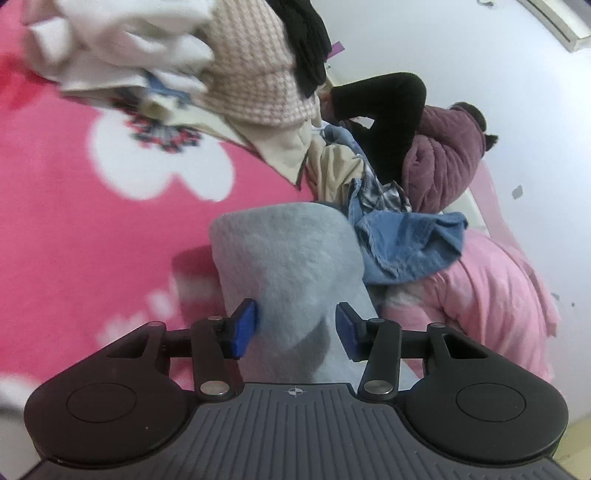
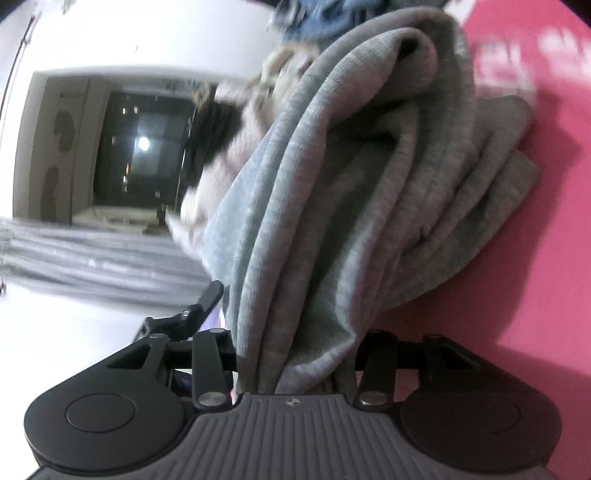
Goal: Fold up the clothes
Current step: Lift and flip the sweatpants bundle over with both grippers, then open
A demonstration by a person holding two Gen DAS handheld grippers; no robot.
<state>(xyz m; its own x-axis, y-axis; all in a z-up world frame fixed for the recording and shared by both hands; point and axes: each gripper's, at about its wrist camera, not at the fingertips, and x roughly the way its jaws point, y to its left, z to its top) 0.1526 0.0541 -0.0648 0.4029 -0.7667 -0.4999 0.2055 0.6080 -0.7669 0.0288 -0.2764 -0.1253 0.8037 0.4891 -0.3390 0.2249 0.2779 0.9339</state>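
Pink blanket [image 1: 74,206] with big white flower print lying under everything, covering bed. Pale pink quilt [image 1: 491,288] bunching at its edge by wall. White wall [image 1: 461,40] standing behind. Air conditioner [image 1: 554,22] hanging high on wall, partly cut off. Dark doorway [image 2: 140,151] showing in right wrist view, small light shining inside. Grey curtain [image 2: 99,258] hanging beside it, blurred.

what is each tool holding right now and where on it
Both hold the grey garment. The left tool pinches a bunched fold; the right tool clamps a gathered bundle of its layers.
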